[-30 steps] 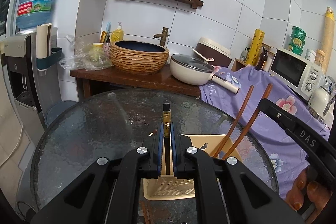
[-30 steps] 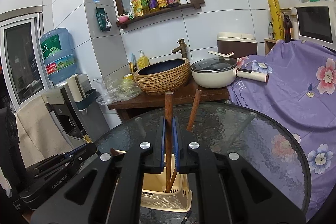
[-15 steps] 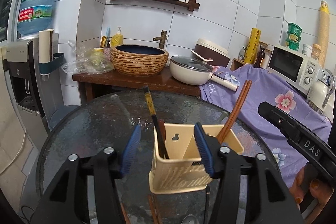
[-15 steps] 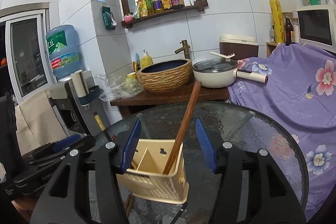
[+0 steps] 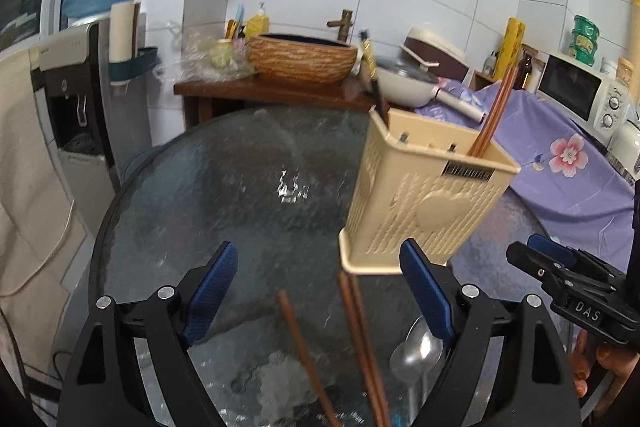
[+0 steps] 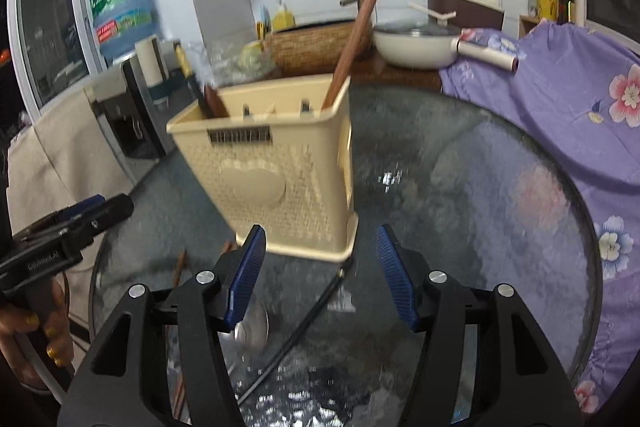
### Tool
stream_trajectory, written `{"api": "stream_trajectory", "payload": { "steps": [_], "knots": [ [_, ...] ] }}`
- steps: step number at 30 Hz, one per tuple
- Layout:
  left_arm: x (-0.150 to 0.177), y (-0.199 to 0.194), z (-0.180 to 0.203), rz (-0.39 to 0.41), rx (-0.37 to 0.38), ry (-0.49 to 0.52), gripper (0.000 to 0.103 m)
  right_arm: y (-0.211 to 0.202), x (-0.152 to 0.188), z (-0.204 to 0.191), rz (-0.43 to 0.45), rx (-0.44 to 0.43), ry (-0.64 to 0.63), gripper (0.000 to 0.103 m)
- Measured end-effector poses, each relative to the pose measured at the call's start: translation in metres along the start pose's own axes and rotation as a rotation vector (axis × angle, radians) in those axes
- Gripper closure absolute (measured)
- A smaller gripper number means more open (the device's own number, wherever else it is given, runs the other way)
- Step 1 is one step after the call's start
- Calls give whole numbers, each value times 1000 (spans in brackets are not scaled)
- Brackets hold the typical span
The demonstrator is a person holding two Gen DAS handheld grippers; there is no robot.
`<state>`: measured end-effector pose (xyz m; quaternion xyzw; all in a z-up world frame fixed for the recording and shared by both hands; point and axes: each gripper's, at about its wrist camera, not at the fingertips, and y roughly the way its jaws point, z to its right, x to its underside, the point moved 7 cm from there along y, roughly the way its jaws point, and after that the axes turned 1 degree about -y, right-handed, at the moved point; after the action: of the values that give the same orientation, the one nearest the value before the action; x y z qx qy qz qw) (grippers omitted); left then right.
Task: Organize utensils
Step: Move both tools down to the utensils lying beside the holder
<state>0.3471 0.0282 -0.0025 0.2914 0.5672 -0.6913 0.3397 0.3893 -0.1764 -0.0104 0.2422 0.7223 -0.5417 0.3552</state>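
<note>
A beige plastic utensil holder stands on the round glass table. Brown chopsticks lean in its right compartment; a black, gold-banded chopstick stands in its left. My left gripper is open and empty, low over loose brown chopsticks and a metal spoon on the glass. My right gripper is open and empty, just in front of the holder, over a black chopstick and the spoon.
A wooden counter behind the table carries a woven basin and a white pan. A purple floral cloth covers the surface to the right, with a microwave. A water dispenser stands left.
Both grippers have opened, releasing their chopsticks into the holder, and pulled back and down toward the table. Loose chopsticks and the spoon have come into view.
</note>
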Motion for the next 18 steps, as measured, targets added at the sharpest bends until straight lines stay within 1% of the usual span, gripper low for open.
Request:
{"api": "stream_trajectory", "payload": {
  "steps": [4,10,14,18],
  "knots": [
    [24,8,-12,-56,-11,-22,22,11,31,-3,-67,-17,2,45],
    [52,18,-21,-124,-22,-30,22,22,59,2,-132,-9,35,45],
    [66,21,-25,-152,-29,-29,22,25,67,1,-150,-11,43,45],
    [75,23,-29,-164,-31,-43,22,22,75,-15,-145,-38,-10,45]
  ]
}}
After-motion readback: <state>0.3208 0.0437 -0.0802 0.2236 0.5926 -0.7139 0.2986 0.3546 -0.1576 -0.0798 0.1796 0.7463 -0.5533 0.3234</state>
